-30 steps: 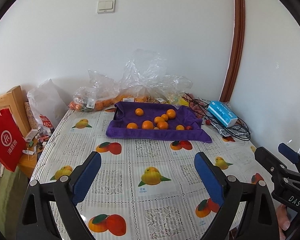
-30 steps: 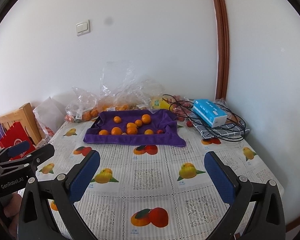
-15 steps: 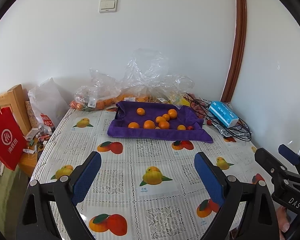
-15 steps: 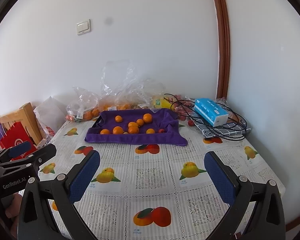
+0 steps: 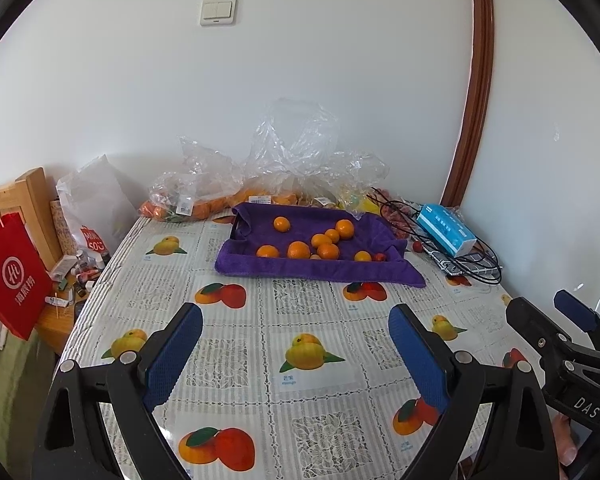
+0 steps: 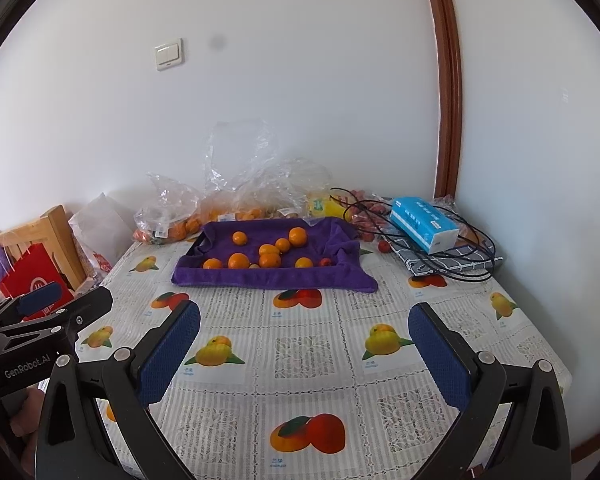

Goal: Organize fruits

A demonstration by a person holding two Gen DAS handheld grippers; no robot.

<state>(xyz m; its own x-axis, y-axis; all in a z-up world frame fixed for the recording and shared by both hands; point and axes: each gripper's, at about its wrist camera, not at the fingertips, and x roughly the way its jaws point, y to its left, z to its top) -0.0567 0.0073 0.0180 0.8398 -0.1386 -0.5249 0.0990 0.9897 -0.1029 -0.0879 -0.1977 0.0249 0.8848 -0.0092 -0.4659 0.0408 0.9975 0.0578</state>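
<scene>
My left tongs (image 5: 296,332) hang above the near part of the table (image 5: 236,308), pads spread wide with nothing between them. My right tongs (image 6: 303,332) hang likewise over the near edge, released and empty. Each tool shows at the margin of the other's view: the right one at the lower right of the left camera, the left one at the lower left of the right camera, with part of my hand (image 6: 24,412) under its handle.

Oranges (image 5: 298,249) lie loose on a purple cloth (image 5: 319,272) toward the far side of the table, well apart from both tongs. Most sit in a cluster near the cloth's middle; one (image 5: 282,224) lies apart toward the back left. A small red fruit (image 5: 379,257) rests at the cloth's right front, just beside a small orange (image 5: 362,256).

Behind the cloth, against the wall, stand crumpled clear bags (image 5: 292,152) holding more orange fruit. To the right lies a blue tissue pack (image 5: 445,230) amid black cables (image 5: 479,264). The table wears a cover printed with fruit pictures. Off its left edge hangs a red paper bag (image 5: 10,276), beside a wooden chair (image 5: 32,200). A light switch (image 5: 218,11) sits high on the wall.
</scene>
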